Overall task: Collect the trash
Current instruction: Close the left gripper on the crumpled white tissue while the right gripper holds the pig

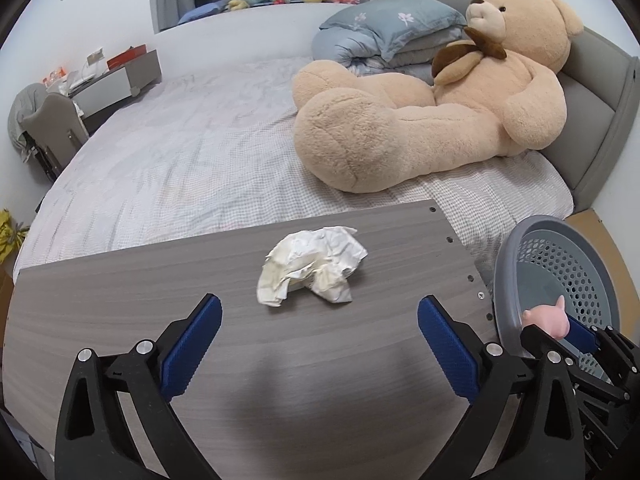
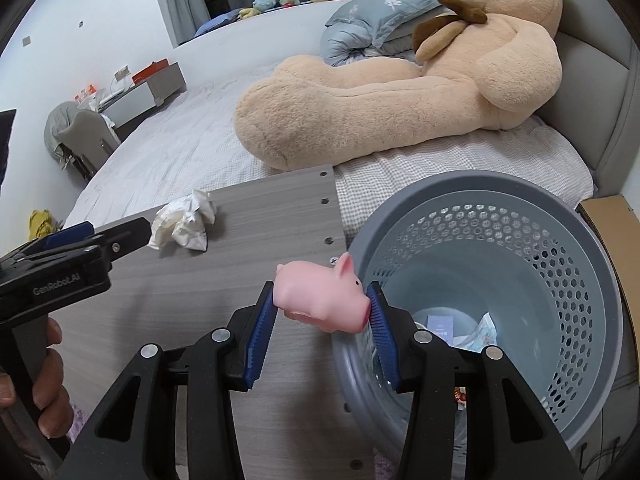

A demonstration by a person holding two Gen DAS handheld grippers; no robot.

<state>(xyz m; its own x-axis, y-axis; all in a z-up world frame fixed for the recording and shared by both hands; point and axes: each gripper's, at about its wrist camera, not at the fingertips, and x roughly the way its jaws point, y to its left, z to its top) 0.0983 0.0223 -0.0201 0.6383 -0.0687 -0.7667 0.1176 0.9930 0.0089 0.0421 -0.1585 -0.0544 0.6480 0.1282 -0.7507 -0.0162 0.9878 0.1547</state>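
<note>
Crumpled paper [image 1: 310,266] lies on the table [image 1: 120,320] just ahead of the wide-open, empty left gripper [image 1: 319,334], while the right gripper [image 2: 322,320], clamping a pink pig toy [image 2: 320,296] beside the basket [image 2: 592,280] rim, risks dropping it outside.

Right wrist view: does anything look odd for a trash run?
Yes. The right gripper is clamped on a pink rubber pig toy at the grey perforated bin's rim, while the crumpled white paper lies uncollected on the grey wood-grain board.
</note>
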